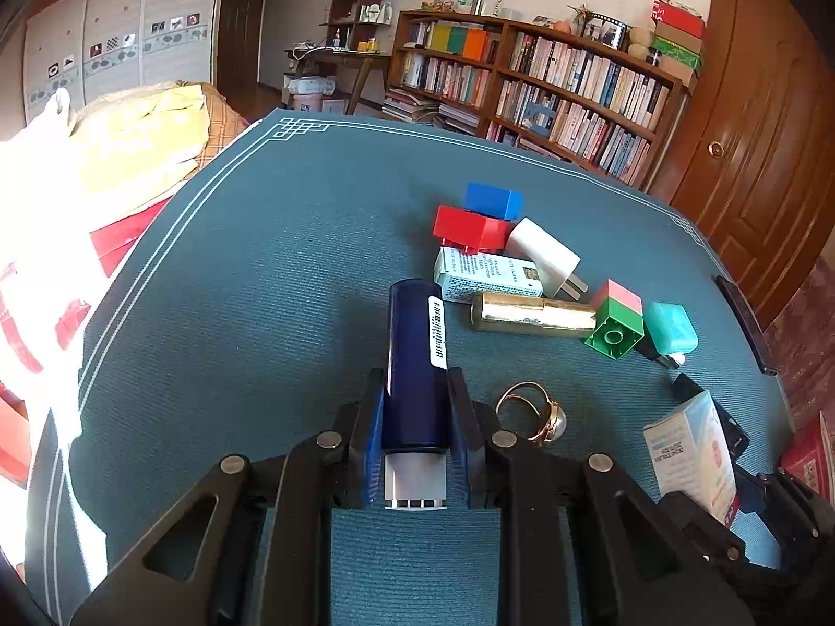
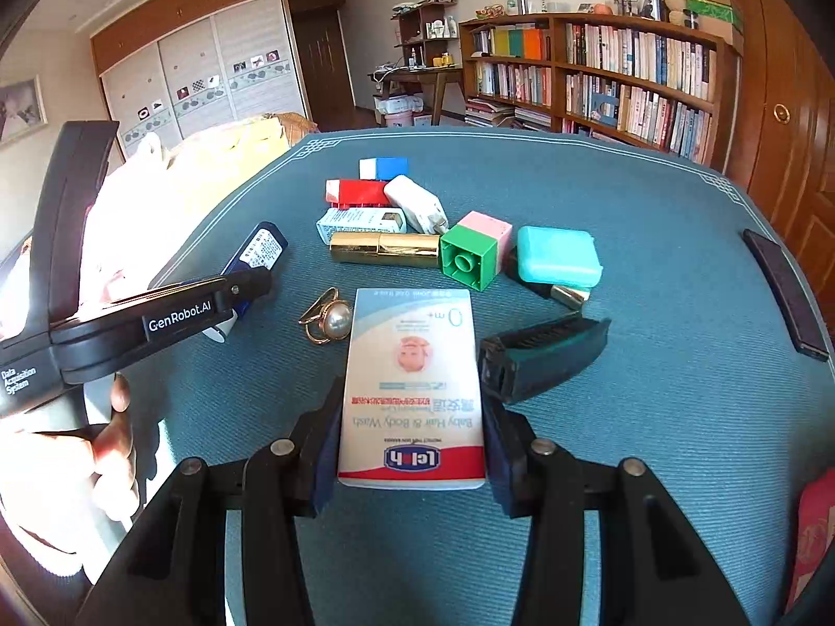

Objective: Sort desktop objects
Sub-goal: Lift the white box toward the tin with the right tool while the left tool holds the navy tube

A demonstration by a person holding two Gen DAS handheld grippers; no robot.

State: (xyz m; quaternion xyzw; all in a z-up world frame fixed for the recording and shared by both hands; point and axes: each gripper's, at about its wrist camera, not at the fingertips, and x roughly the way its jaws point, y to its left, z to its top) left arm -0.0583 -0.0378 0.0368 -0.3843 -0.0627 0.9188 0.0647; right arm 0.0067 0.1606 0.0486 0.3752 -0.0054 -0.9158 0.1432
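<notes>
We keep the left gripper (image 1: 415, 417) clamped on the blue tube (image 1: 416, 360) and the right gripper (image 2: 409, 428) clamped on the wash box (image 2: 412, 381); the unsorted pile lies at twelve o'clock, so lift both clear of the ring (image 2: 326, 319).

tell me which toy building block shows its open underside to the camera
The green plastic building block stacked with a pink one: its hollow base with a round tube faces the camera. The red block and blue block show closed sides.
</notes>
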